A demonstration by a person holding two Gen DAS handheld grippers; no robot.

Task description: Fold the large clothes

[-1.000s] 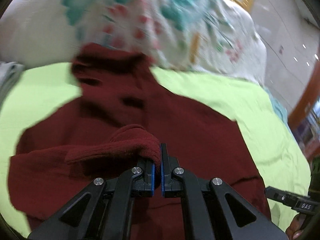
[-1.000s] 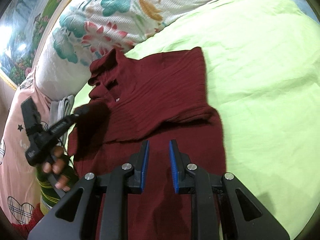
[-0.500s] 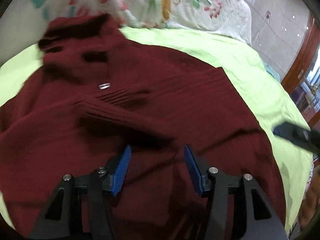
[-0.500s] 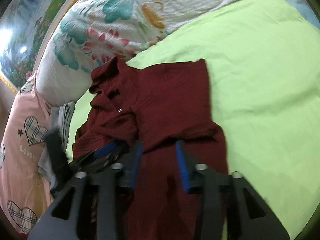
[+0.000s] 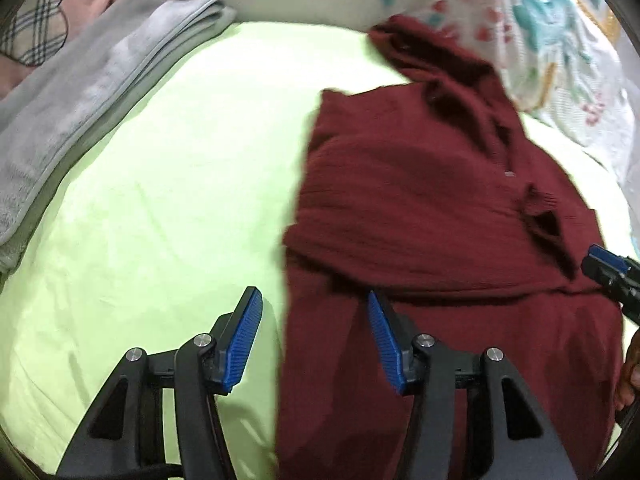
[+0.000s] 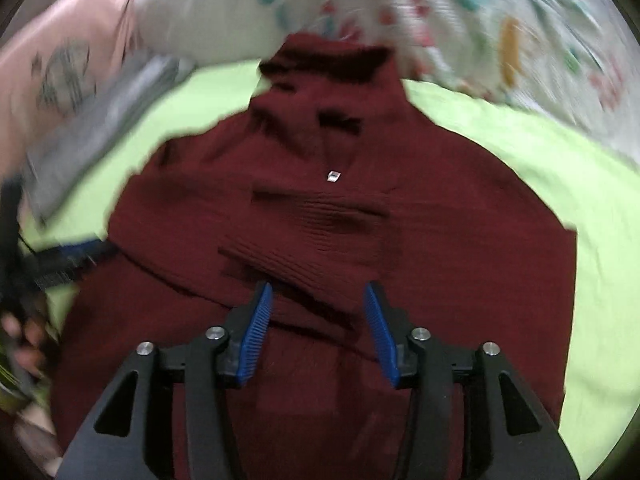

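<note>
A dark red knit sweater [image 5: 420, 208] lies on a lime green sheet [image 5: 168, 184], collar toward the pillows, both sleeves folded across its chest [image 6: 320, 224]. My left gripper [image 5: 314, 320] is open and empty over the sweater's left edge, one finger above the sheet, the other above the fabric. My right gripper [image 6: 316, 312] is open and empty above the sweater's middle, just below the folded sleeves. The right gripper's tip also shows in the left wrist view [image 5: 608, 268], and the left gripper shows blurred in the right wrist view [image 6: 68, 260].
A folded grey towel [image 5: 72, 96] lies on the left of the sheet. A floral pillow [image 5: 552, 24] and a pink heart-print pillow [image 5: 36, 20] line the far edge. Bare green sheet lies left and right of the sweater [image 6: 592, 208].
My left gripper let go of the sleeve it held, opened, and swung left to the sweater's edge. My right gripper opened wider and moved over the sweater's middle.
</note>
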